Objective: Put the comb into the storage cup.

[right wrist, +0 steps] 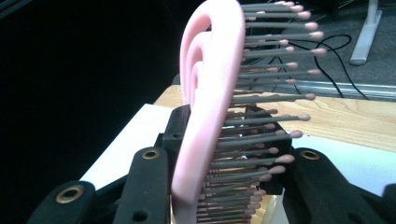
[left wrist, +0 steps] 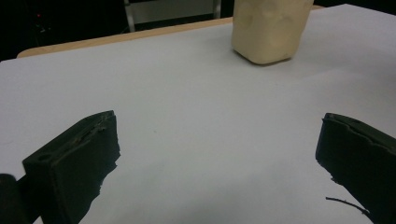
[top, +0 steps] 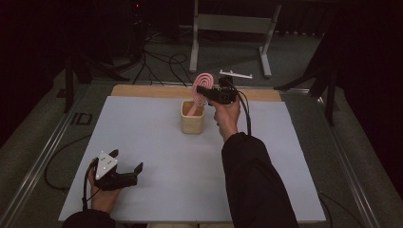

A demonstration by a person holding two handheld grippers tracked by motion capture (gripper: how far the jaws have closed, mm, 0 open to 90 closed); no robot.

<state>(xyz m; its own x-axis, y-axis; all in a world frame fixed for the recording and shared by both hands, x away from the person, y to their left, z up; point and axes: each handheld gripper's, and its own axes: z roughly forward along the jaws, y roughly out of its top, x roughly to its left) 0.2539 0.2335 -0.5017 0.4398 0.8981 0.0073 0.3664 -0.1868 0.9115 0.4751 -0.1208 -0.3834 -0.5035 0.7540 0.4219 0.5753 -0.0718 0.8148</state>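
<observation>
Brush [top: 203,87] in pink, head up and handle down in the cup [top: 192,118], is pinched by the right claw [top: 205,93] near the worktop's [top: 157,142] far edge. In the right claw view the brush [right wrist: 205,112] stands between the two black jaws, its flat pink back to one side and its grey, pink-tipped bristles pointing to the other; the jaws press on its head from both sides. The cup, beige and squarish, stands on the white sheet just inside the far edge, about midway along it, and the brush handle leans against its rim. The right hand [top: 227,116] holds its claw level above the cup.

The left claw [top: 126,171] rests low over the near left corner of the worktop, well apart from the cup. Its jaws are spread wide with nothing between them; in its own view the cup [left wrist: 269,29] stands ahead beyond bare sheet.
</observation>
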